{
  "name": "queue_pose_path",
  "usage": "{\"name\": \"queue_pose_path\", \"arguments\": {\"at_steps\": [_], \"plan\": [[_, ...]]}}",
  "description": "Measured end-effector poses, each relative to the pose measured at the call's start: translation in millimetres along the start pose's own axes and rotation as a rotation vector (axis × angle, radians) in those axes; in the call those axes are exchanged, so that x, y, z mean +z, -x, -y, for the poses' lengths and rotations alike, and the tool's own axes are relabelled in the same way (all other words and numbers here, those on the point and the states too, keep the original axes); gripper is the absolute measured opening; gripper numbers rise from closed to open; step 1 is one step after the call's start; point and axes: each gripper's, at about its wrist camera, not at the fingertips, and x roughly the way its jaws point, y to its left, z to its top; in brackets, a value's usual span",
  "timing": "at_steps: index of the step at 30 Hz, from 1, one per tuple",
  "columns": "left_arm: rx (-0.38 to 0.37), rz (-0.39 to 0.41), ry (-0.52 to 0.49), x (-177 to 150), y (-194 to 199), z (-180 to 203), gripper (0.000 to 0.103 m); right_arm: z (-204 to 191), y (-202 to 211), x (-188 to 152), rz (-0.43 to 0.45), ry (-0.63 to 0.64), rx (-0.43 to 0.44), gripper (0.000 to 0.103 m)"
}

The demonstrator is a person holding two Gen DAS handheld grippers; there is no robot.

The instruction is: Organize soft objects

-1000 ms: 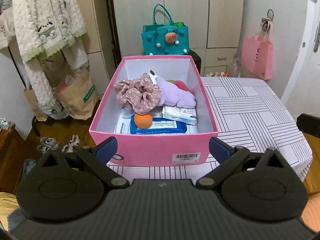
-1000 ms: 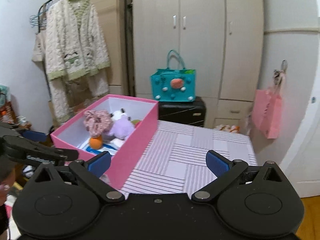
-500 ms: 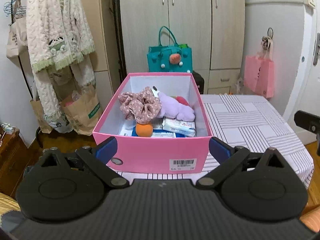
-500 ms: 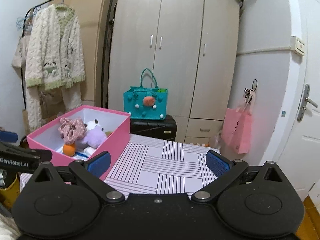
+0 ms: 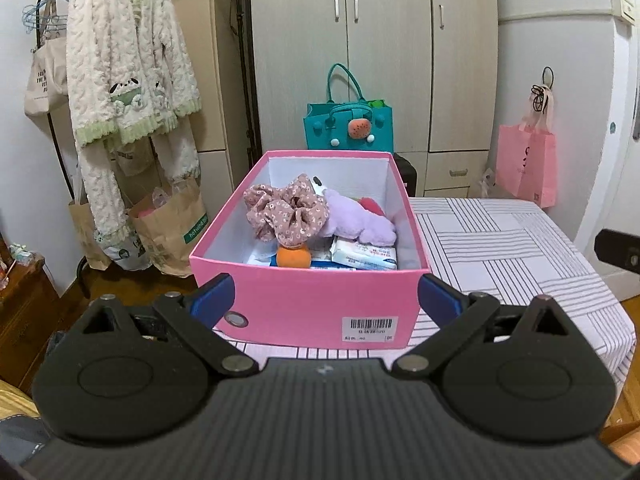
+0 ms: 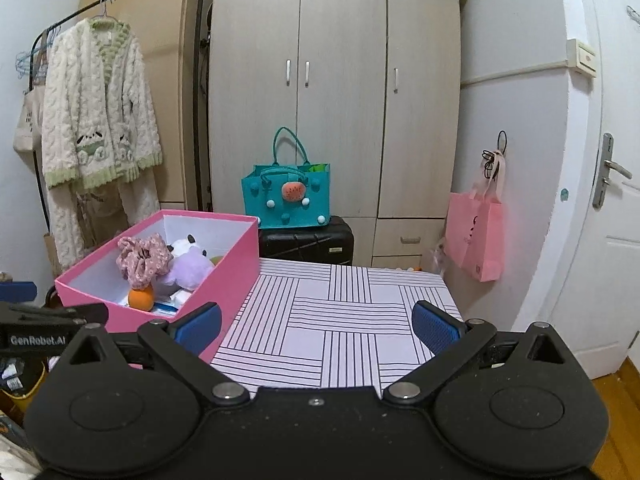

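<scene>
A small table [image 6: 344, 320] under a white cloth with black line patterns stands in a bedroom, backed by a tall pale wardrobe [image 6: 336, 92]. A teal felt handbag [image 6: 286, 196] sits on a black suitcase [image 6: 306, 242] just behind the table, a pink tote [image 6: 474, 240] hangs on the wall to the right near a white door [image 6: 600, 240], and a fluffy cream cardigan [image 5: 128, 76] hangs from a clothes rail on the left, with brown paper bags [image 5: 172, 228] on the floor below it. On the left part of the table rests an open pink box [image 5: 316, 312] with a barcode label on its near wall. Inside lie the soft things: a floral scrunchie [image 5: 286, 212] resting on an orange ball [image 5: 294, 257], a lilac plush toy [image 5: 360, 226] beside it, and tissue packs [image 5: 364, 256] underneath. The left gripper [image 5: 322, 300] hovers just in front of the box, its blue-padded fingers spread wide with nothing between them. The right gripper [image 6: 316, 324] hangs over the bare cloth to the right of the box, likewise spread and empty.
</scene>
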Motion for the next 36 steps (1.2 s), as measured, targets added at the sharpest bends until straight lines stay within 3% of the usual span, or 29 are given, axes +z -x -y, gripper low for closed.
{"name": "queue_pose_path", "arguments": {"at_steps": [12, 24, 31, 36], "plan": [[0.003, 0.016, -0.021, -5.4, 14.6, 0.9, 0.099, -6.7, 6.3, -14.6, -0.012, 0.003, -0.024, 0.103], [-0.027, 0.012, -0.045, -0.8, 15.3, 8.8, 0.099, -2.3, 8.2, -14.7, -0.021, 0.001, -0.041, 0.103], [0.0, 0.032, -0.039, 3.2, 15.7, 7.1, 0.099, -7.9, 8.5, -5.7, 0.006, 0.051, -0.069, 0.103], [0.012, 0.038, -0.036, 5.7, 15.2, 6.0, 0.099, -5.1, 5.0, -4.5, -0.013, 0.029, -0.028, 0.103]]}}
